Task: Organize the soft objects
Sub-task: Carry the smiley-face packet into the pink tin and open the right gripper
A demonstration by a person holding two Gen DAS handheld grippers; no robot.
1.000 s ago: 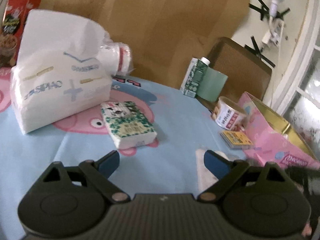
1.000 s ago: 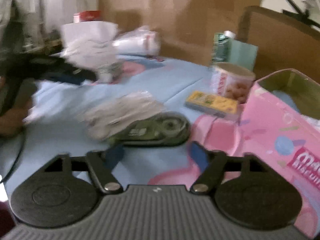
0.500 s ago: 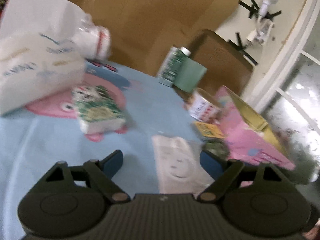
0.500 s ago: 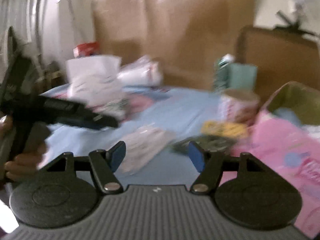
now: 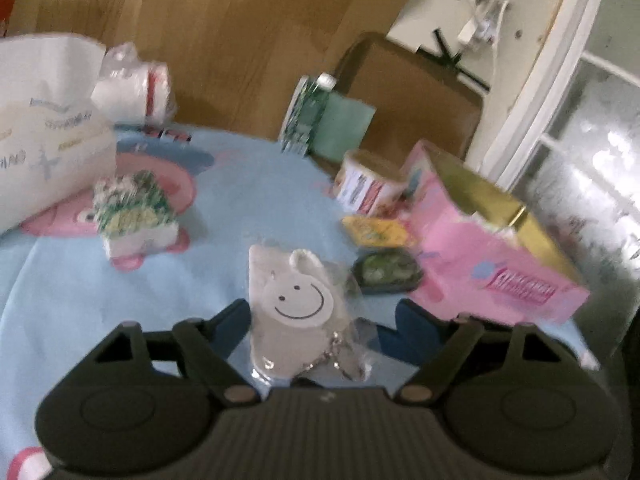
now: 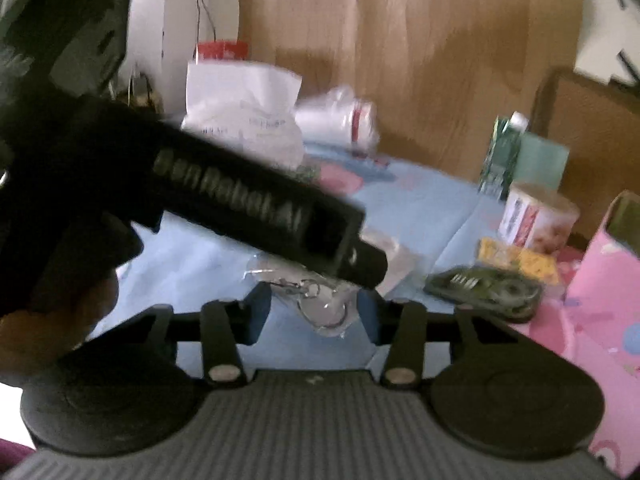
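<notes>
A clear packet (image 5: 292,300) with a white smiley-face soft keychain lies on the blue tablecloth (image 5: 240,184). My left gripper (image 5: 320,322) straddles it; the jaws are closing, with a gap still showing at the right pad. In the right wrist view the packet's keyring end (image 6: 320,312) lies between the fingers of my right gripper (image 6: 314,310), whose jaws are also closing and stand close to the plastic. The left tool's black housing (image 6: 240,208) crosses that view just above the packet. A green-patterned tissue pack (image 5: 132,212) lies farther left.
A large white tissue bag (image 5: 48,132) stands at the far left. To the right sit an open pink box (image 5: 480,256), a green tape dispenser (image 5: 388,270), a yellow card pack (image 5: 376,230) and a round tub (image 5: 368,188). A green carton (image 5: 308,116) stands at the back.
The left gripper swung right and came over the smiley packet, which now lies between its fingers. The right gripper closed in on the packet's end and its jaws narrowed.
</notes>
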